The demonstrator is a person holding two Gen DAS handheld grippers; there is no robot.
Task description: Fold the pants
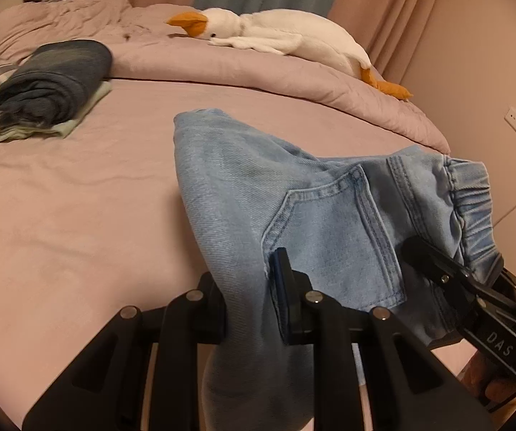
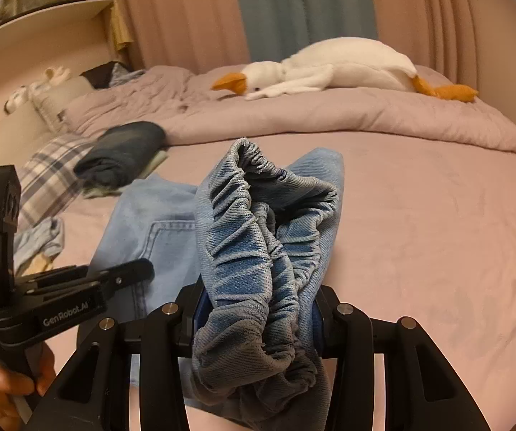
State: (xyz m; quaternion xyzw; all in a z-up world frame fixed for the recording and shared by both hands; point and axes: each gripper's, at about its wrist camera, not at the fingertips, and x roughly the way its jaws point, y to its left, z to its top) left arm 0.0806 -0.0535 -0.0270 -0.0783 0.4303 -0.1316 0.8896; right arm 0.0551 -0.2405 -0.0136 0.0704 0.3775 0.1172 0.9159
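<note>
Light blue jeans (image 1: 315,194) with an elastic waistband are held up over the pink bed. My left gripper (image 1: 249,301) is shut on a bunched part of the jeans beside the back pocket (image 1: 333,230). My right gripper (image 2: 256,318) is shut on the gathered elastic waistband (image 2: 258,237). The right gripper also shows in the left wrist view (image 1: 437,269) at the waistband's edge. The left gripper shows in the right wrist view (image 2: 128,273) at the left, on the pocket side of the jeans (image 2: 150,222).
A stack of folded dark jeans (image 1: 56,86) on a pale green garment lies at the far left. A white plush goose (image 1: 279,32) lies on the rumpled pink duvet (image 1: 222,68) at the back. A plaid pillow (image 2: 49,176) and loose clothes (image 2: 38,240) are at the left.
</note>
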